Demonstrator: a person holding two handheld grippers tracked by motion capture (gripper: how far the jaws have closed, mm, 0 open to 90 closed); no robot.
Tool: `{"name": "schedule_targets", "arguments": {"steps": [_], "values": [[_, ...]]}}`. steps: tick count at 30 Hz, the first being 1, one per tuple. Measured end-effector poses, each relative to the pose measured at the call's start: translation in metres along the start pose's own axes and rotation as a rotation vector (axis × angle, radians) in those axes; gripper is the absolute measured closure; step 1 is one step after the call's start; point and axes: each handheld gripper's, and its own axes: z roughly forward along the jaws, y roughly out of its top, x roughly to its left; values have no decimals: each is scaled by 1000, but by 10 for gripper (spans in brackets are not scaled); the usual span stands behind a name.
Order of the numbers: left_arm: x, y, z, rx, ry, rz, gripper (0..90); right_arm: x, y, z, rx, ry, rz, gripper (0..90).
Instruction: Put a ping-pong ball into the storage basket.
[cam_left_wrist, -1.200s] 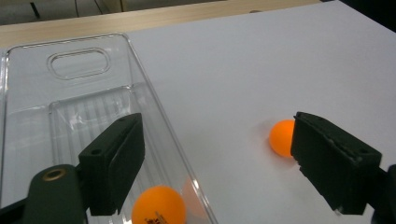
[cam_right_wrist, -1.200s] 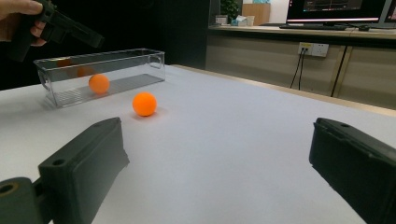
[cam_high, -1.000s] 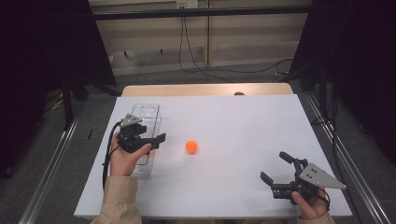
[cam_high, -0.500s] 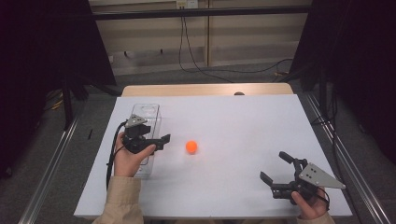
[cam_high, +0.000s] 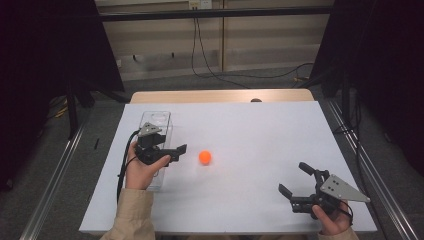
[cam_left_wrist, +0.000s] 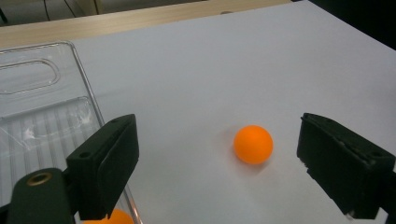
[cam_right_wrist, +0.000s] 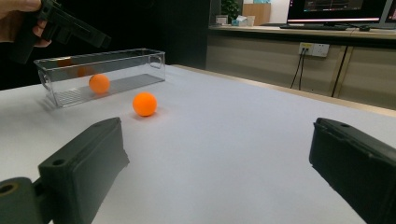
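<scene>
Change: the left tool (cam_high: 175, 152) had moved closer to the loose orange ball (cam_high: 205, 157) than half a second before, away from above the clear bin (cam_high: 162, 120); the ball, bin and right tool (cam_high: 296, 184) lay where they had.
Loose ball: it sat on the white worktop (cam_high: 260, 130), just beside the bin on its right side and apart from it, well apart from the right tool.
Left tool: its jaws stood wide apart and empty, held above the worktop between bin and ball; in the left gripper view the ball (cam_left_wrist: 252, 143) showed between them, untouched.
Right tool: jaws spread wide with nothing between them, far from the bin at the near right corner.
Count: two tools, one bin, one loose ball, and one ball inside the bin (cam_right_wrist: 99, 83).
Views: the right gripper view showed that inner ball through the bin's clear wall; the left gripper view caught an orange sliver (cam_left_wrist: 114, 217) at its bottom edge; in the high view the hand (cam_high: 140, 170) covered it.
</scene>
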Motion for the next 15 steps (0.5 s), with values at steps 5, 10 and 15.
{"name": "schedule_targets", "arguments": {"steps": [5,10,15], "values": [[-2,0,2,5,-11,3,127,0,0,0,-1,1,0,26],[-5,1,5,4,-23,1,126,0,0,0,-1,2,-1,26],[-6,1,6,7,-27,4,125,0,0,0,-1,1,0,26]]}}
